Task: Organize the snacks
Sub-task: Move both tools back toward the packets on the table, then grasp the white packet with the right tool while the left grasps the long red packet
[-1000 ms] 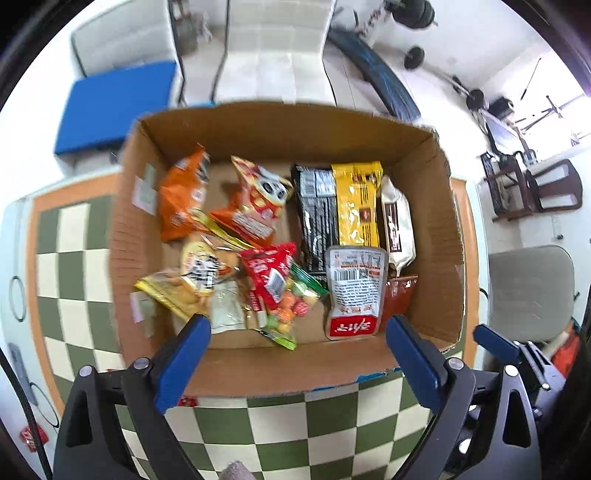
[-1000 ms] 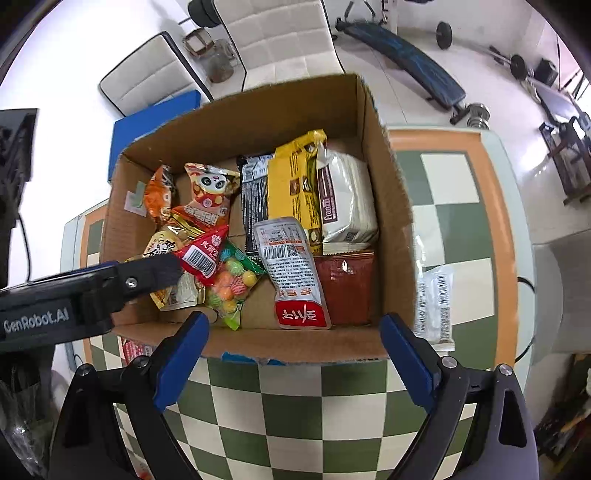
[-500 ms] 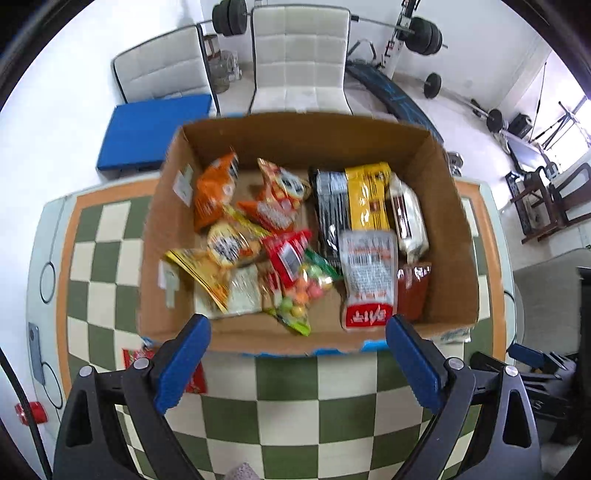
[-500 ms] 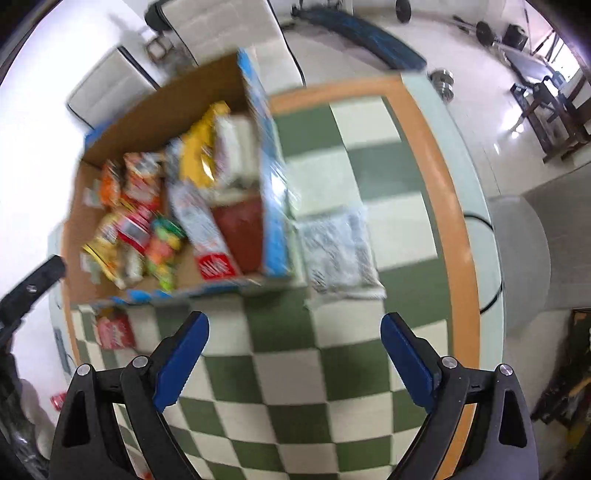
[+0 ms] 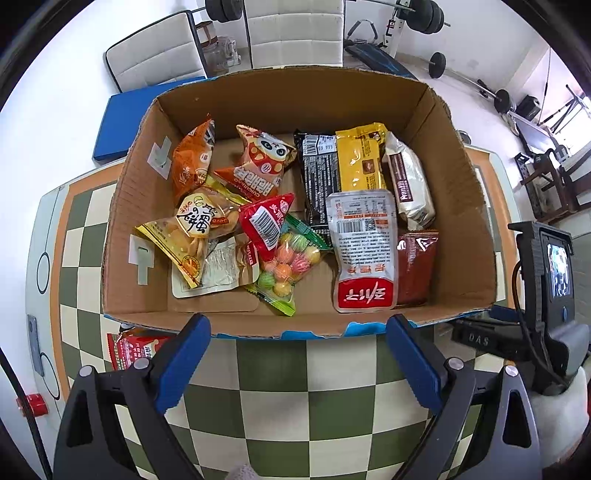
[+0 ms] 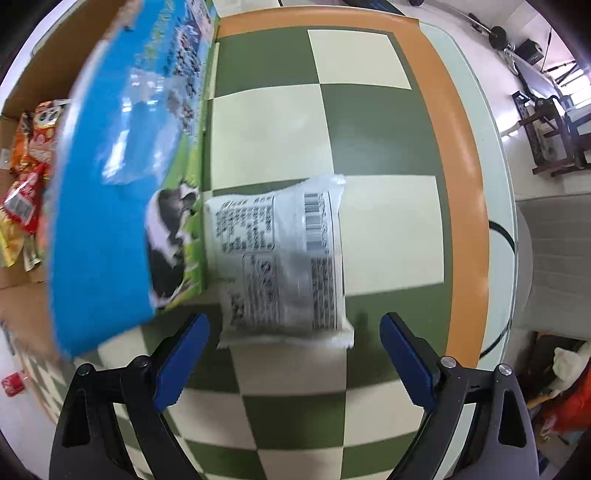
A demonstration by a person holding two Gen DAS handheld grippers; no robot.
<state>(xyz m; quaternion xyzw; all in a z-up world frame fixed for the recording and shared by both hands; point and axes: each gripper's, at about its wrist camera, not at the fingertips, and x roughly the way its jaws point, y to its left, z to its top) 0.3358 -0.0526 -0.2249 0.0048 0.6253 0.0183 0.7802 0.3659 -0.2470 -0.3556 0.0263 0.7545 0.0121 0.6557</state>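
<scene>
An open cardboard box (image 5: 461,206) on the checkered table holds several snack packets, among them a white and red pouch (image 5: 364,254) and a candy bag (image 5: 288,264). My left gripper (image 5: 297,360) is open and empty, just in front of the box. A red packet (image 5: 131,350) lies on the table outside the box's near left corner. In the right wrist view a clear and white snack packet (image 6: 282,260) lies on the table against the box's blue printed side (image 6: 110,177). My right gripper (image 6: 293,360) is open, low over the table, just in front of that packet.
The table's orange border (image 6: 454,177) runs to the right of the white packet. The other gripper's body (image 5: 543,295) shows at the right of the left wrist view. Chairs (image 5: 295,29) and gym weights stand behind the table.
My right gripper has swung from the box's front to its right side and come down close to the white packet. My left gripper has drawn back slightly from the box, then neared it.
</scene>
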